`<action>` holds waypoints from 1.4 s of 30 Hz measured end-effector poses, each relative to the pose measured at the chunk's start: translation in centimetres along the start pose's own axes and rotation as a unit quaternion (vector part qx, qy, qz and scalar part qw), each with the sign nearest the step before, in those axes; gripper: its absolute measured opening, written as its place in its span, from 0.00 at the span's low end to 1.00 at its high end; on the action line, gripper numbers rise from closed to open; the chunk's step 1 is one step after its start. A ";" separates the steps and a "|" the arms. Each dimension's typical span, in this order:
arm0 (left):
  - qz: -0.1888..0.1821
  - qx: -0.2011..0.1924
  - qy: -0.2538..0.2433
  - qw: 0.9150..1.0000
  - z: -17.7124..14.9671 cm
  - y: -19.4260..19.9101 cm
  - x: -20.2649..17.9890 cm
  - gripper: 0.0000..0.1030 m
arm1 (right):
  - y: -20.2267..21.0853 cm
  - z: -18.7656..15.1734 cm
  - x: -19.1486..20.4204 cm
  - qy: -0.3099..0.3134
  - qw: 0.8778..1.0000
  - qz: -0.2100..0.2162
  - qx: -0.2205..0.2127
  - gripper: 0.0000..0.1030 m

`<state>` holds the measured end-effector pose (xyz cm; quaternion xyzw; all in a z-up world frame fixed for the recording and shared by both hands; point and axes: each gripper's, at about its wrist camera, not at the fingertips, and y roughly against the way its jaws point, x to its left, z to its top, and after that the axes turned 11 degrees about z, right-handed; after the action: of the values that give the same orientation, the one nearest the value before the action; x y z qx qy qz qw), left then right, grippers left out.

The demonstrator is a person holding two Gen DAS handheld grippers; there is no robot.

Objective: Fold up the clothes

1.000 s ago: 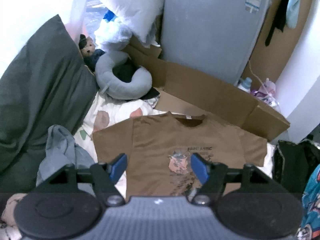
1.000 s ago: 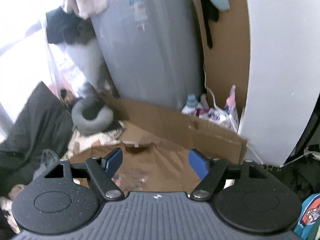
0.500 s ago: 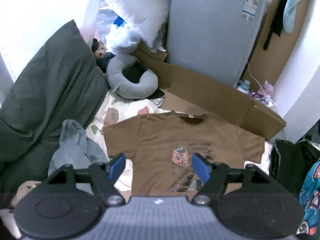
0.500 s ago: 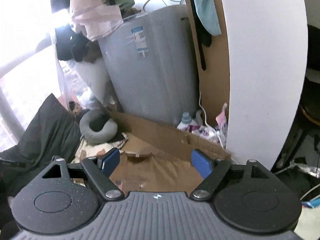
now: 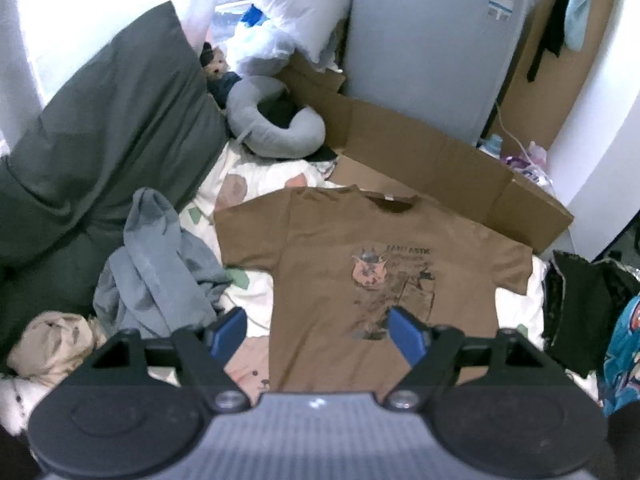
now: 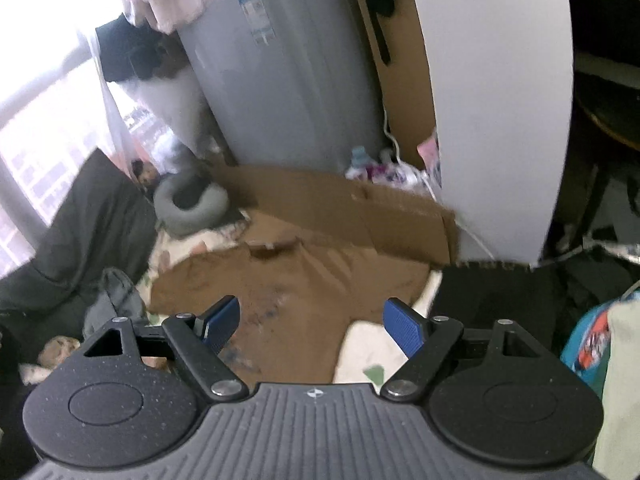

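Observation:
A brown T-shirt [image 5: 360, 264] with a printed picture on its chest lies spread flat, face up, on a white patterned sheet, collar toward the cardboard. My left gripper [image 5: 318, 332] hovers open above the shirt's lower hem, holding nothing. In the right wrist view the same brown T-shirt [image 6: 288, 292] appears blurred below, and my right gripper [image 6: 312, 324] hangs open over its lower right side, empty and well above the cloth.
A crumpled grey-blue garment [image 5: 156, 272] lies left of the shirt beside a dark grey pillow [image 5: 108, 136]. Flattened cardboard [image 5: 432, 172] and a grey appliance [image 5: 432, 40] stand behind. A grey ring cushion [image 5: 276, 128] sits at back left. Dark clothing [image 5: 588, 304] is piled at right.
Both grippers pulled back and up from the shirt, so more of it shows in the left view. The right view first tilted upward, then dipped back toward the shirt. Both stayed open.

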<state>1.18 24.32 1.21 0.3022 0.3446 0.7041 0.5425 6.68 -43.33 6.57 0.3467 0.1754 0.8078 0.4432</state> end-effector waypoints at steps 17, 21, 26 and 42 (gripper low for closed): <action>0.022 0.044 0.024 0.998 -10.8 -9.7 1.1 0.77 | -6.9 -16.5 -5.7 -0.066 0.997 -0.017 0.040 0.81; 0.037 0.078 0.031 0.996 -13.6 -12.2 2.0 0.77 | -9.7 -20.5 -6.7 -0.086 0.994 -0.009 0.060 0.80; 0.060 0.119 0.043 0.990 -16.2 -15.3 2.7 0.72 | -14.0 -24.6 -7.4 -0.107 0.989 0.006 0.097 0.75; 0.089 0.170 0.051 0.980 -20.9 -22.6 2.6 0.58 | -24.0 -31.3 -7.8 -0.135 0.968 0.023 0.209 0.61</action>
<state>-3.60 27.46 -29.17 0.3826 0.4581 0.6954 0.4003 1.47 -36.03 -32.63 0.5418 0.2705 0.7089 0.3615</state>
